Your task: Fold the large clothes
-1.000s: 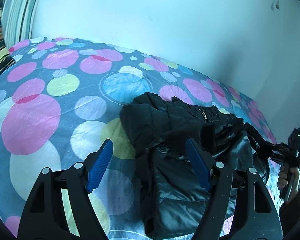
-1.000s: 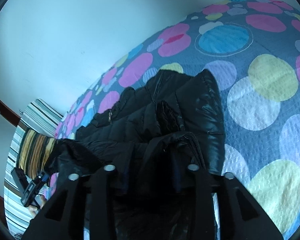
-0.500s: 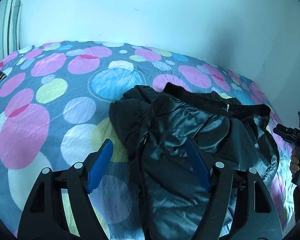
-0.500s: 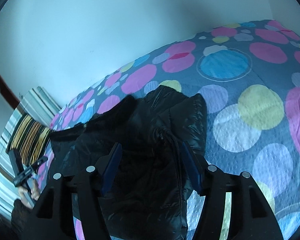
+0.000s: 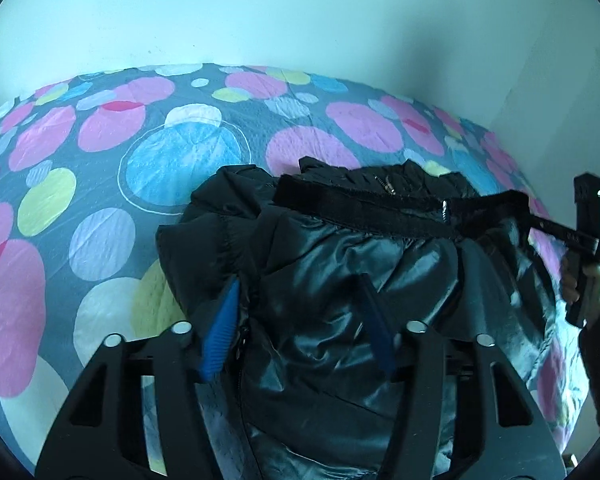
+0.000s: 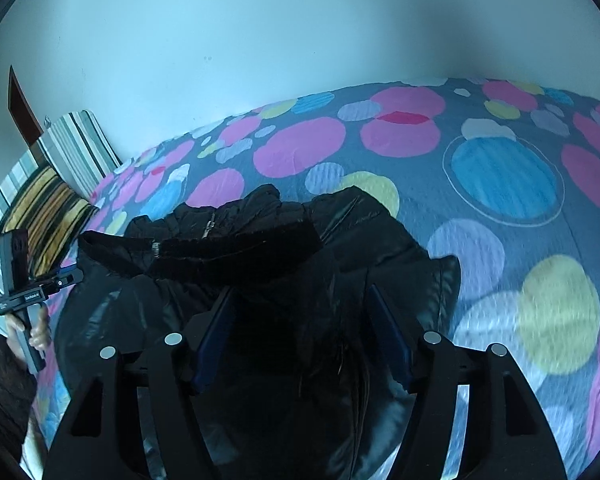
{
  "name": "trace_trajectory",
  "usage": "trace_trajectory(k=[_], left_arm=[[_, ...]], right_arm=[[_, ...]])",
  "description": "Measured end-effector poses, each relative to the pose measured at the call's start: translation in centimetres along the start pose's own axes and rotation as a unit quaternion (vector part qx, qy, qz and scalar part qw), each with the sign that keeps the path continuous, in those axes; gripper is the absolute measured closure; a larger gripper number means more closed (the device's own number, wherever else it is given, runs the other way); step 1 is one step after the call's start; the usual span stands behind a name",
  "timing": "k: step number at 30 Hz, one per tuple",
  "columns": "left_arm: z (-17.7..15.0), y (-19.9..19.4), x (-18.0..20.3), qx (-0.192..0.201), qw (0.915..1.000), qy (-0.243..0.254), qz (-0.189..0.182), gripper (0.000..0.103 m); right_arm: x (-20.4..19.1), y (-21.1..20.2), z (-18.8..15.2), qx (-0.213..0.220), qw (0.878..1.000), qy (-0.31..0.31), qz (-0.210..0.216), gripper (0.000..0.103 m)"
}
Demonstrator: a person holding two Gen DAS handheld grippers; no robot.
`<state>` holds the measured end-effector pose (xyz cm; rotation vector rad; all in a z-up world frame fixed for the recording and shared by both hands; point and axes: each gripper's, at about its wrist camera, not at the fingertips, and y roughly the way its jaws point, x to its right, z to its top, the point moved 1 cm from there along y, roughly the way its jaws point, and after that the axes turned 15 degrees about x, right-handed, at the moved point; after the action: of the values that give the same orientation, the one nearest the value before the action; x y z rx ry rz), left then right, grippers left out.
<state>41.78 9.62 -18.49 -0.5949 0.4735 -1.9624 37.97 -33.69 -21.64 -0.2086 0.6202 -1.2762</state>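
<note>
Slippery black jacket (image 5: 340,280) lies mid-frame on the spotted bedspread (image 5: 100,168); left tongs (image 5: 300,328) and right tongs (image 6: 304,332) gape apart, gripping nothing (padding may spring the fold open).

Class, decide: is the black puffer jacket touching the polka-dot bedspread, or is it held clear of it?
Touching. The right wrist view shows the black puffer jacket lying spread on the polka-dot bedspread, its edge flat against the fabric with no gap beneath.
</note>
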Motion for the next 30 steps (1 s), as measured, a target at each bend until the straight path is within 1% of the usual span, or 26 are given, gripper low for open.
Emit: trace_trajectory(k=[2,3,5,8,11,13,16,19,22,25,27,28,30], left_arm=[[0.0,0.1,0.3,0.000,0.9999,0.011,0.008,0.066],[0.0,0.0,0.5,0.003,0.9997,0.017,0.015,0.070],[0.2,-0.3,0.7,0.009,0.9993,0.027,0.025,0.082],[0.6,-1.3,1.4,0.023,0.9981,0.043,0.038,0.089],[1.6,-2.0,2.5,0.040,0.9950,0.066,0.065,0.092],[2.6,-2.2,2.9,0.053,0.9927,0.073,0.080,0.093],[4.5,-1.6,2.7,0.067,0.9903,0.071,0.099,0.093],[6.2,0.5,1.8,0.062,0.9899,0.055,0.115,0.093],[6.4,3.8,0.9,0.031,0.9896,0.043,0.134,0.093],[5.1,6.6,-0.1,-0.009,0.9880,0.038,0.149,0.093],[4.2,7.9,-0.5,-0.024,0.9871,0.037,0.154,0.092],[3.8,8.2,-0.5,-0.027,0.9869,0.036,0.155,0.091],[2.9,9.0,-0.5,-0.031,0.9860,0.041,0.159,0.091]], right_arm=[[0.1,0.4,-0.1,-0.004,1.000,0.001,-0.016,0.077],[0.1,0.3,-0.2,0.003,1.000,0.003,-0.017,0.085],[-0.1,-0.3,-0.3,0.016,1.000,0.003,-0.023,0.089],[-0.7,-1.4,-0.2,0.037,0.999,0.001,-0.025,0.093],[-1.8,-2.1,0.8,0.054,0.998,-0.015,-0.031,0.095],[-2.3,-2.1,1.9,0.064,0.997,-0.024,-0.035,0.096],[-2.6,-1.2,4.0,0.076,0.996,-0.025,-0.043,0.096],[-2.4,1.0,5.7,0.073,0.996,-0.020,-0.054,0.096],[-1.8,4.3,6.0,0.042,0.997,-0.014,-0.070,0.096],[-1.0,7.2,4.9,0.002,0.996,-0.014,-0.085,0.096],[-0.3,8.4,4.0,-0.019,0.996,-0.011,-0.091,0.096],[0.2,9.1,3.4,-0.034,0.995,-0.005,-0.093,0.096],[0.8,10.0,2.3,-0.050,0.994,0.006,-0.093,0.095]])
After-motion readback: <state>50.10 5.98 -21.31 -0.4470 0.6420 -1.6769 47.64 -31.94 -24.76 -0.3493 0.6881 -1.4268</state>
